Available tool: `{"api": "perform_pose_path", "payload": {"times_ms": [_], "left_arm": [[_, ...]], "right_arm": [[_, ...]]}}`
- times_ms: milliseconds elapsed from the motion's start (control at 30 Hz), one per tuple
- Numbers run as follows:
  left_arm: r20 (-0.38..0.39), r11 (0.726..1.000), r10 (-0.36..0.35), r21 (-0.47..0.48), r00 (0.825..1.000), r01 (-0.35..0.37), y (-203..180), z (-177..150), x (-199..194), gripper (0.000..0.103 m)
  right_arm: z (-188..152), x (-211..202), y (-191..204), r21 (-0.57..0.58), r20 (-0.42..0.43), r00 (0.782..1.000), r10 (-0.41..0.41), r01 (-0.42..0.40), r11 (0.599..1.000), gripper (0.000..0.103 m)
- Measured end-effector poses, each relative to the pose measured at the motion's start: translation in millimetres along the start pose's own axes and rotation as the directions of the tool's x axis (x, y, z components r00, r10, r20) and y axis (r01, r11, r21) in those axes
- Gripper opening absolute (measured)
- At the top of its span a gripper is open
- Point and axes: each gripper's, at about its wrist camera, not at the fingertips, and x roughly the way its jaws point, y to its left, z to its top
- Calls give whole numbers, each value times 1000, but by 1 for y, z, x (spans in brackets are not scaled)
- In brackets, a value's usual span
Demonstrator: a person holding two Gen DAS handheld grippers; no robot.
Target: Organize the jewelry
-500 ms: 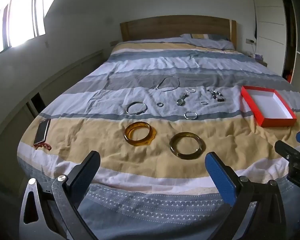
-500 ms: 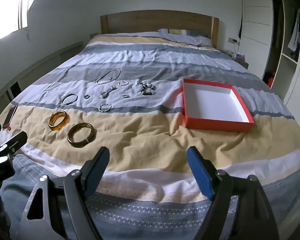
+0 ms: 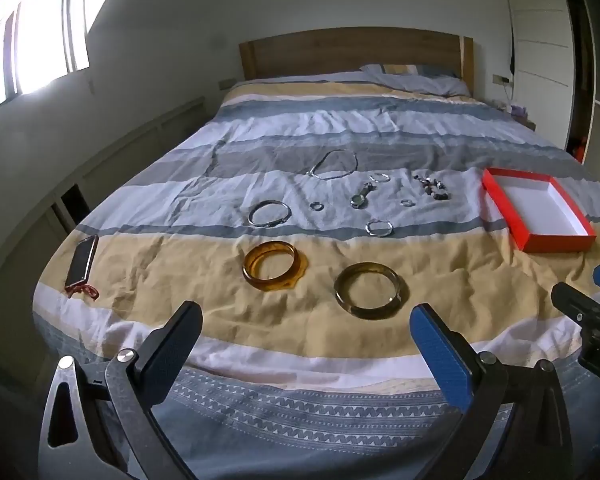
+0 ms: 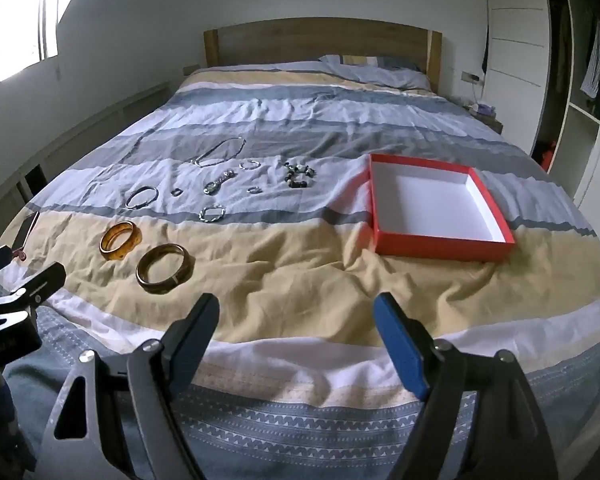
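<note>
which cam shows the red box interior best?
Right wrist. The red box sits near centre there, large, with its white floor and all four walls visible, nothing inside. Left wrist shows it smaller, at the right edge, foreshortened.

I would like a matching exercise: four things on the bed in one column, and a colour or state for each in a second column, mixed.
1. bangle nearest the foot of the bed
2. bangle beside it
3. box
4. left gripper

a. red outside, nothing inside
b. open, holding nothing
c. olive-brown
d. amber-orange

Pairs: 1-c, 2-d, 3-a, 4-b
</note>
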Motion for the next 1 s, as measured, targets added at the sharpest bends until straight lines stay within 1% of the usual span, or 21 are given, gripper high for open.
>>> {"api": "perform_pose_path", "payload": {"times_ms": [100, 167, 433, 633, 1000], "left_arm": [[-2, 1000, -4, -1, 1000, 4, 0, 0, 0, 102], [-7, 1000, -16, -2, 1000, 16, 1, 0, 0, 102], [-39, 999, -43, -2, 998, 43, 1, 0, 7, 102], [-60, 999, -45, -4, 997, 45, 3, -1, 15, 102], [-76, 1000, -21, -12, 997, 20, 7, 0, 25, 102]], "right_arm": [[3, 1, -1, 2, 3, 1000, 10, -10, 1000, 79], [2, -5, -11, 2, 10, 1000, 27, -27, 1000, 79], [1, -1, -3, 2, -3, 999, 47, -47, 999, 79], [3, 3, -1, -2, -10, 998, 67, -67, 998, 79], [5, 15, 0, -3, -37, 994, 99, -99, 995, 78]]}}
